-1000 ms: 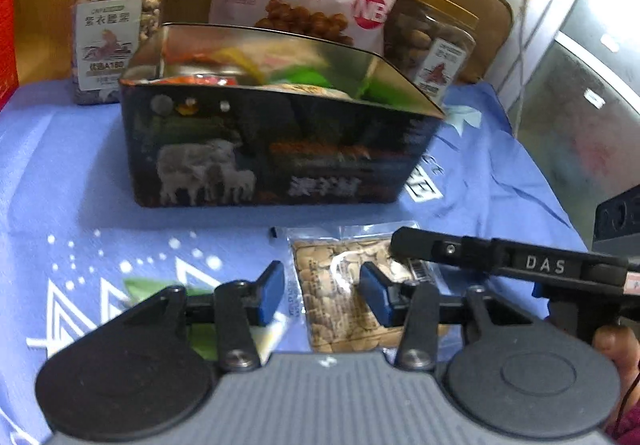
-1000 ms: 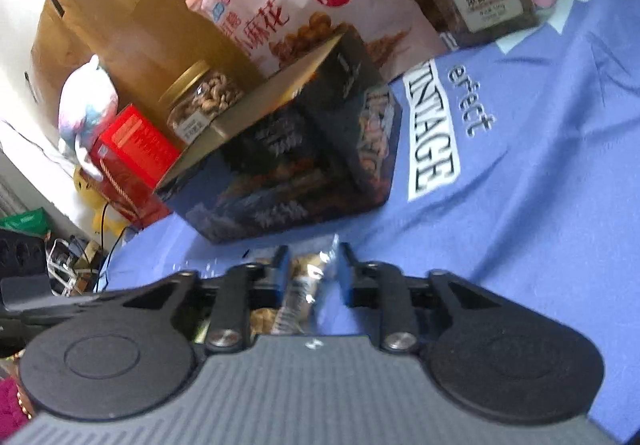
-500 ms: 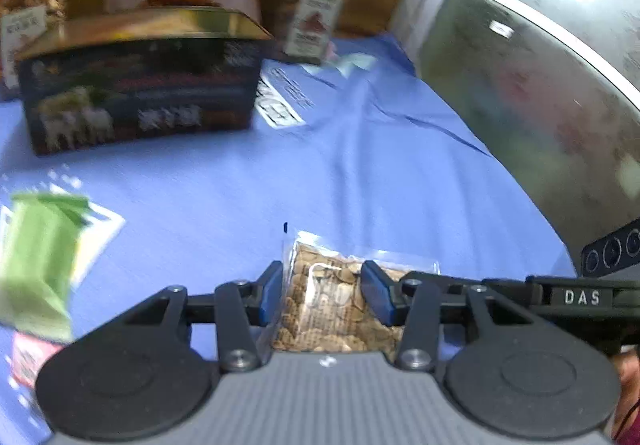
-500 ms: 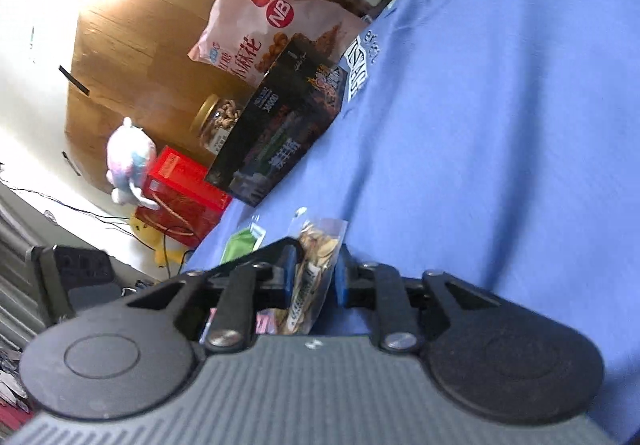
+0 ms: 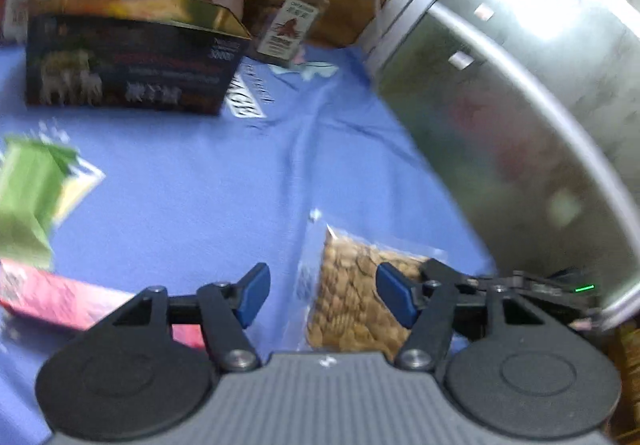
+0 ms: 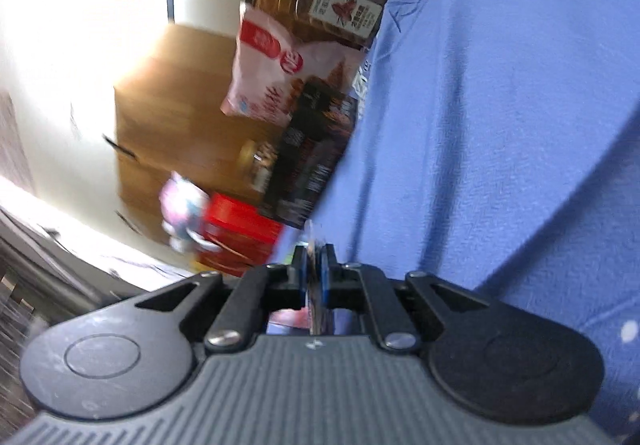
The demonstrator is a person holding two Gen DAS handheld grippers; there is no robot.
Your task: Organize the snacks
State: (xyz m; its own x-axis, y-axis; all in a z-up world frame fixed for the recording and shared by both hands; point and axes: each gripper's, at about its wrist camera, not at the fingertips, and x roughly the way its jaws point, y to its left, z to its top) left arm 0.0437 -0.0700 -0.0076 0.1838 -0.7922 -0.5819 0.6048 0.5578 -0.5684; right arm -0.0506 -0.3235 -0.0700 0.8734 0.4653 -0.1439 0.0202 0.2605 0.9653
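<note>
Left wrist view: my left gripper (image 5: 320, 297) is opening, releasing the nut packet (image 5: 352, 297) well apart from the box (image 5: 128, 65); my right gripper (image 6: 314, 269) has pinched it, completing the handover.

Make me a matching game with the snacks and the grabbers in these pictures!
Things:
1. clear peanut packet
2. green packet
3. dark tin box
4. right gripper

Descriptions:
A. at the picture's left edge, on the blue cloth
B. pinched shut on a thin packet edge
C. open top, gold inside
D. between the left gripper's opening pads, untouched

Pairs: 1-D, 2-A, 3-C, 4-B
</note>
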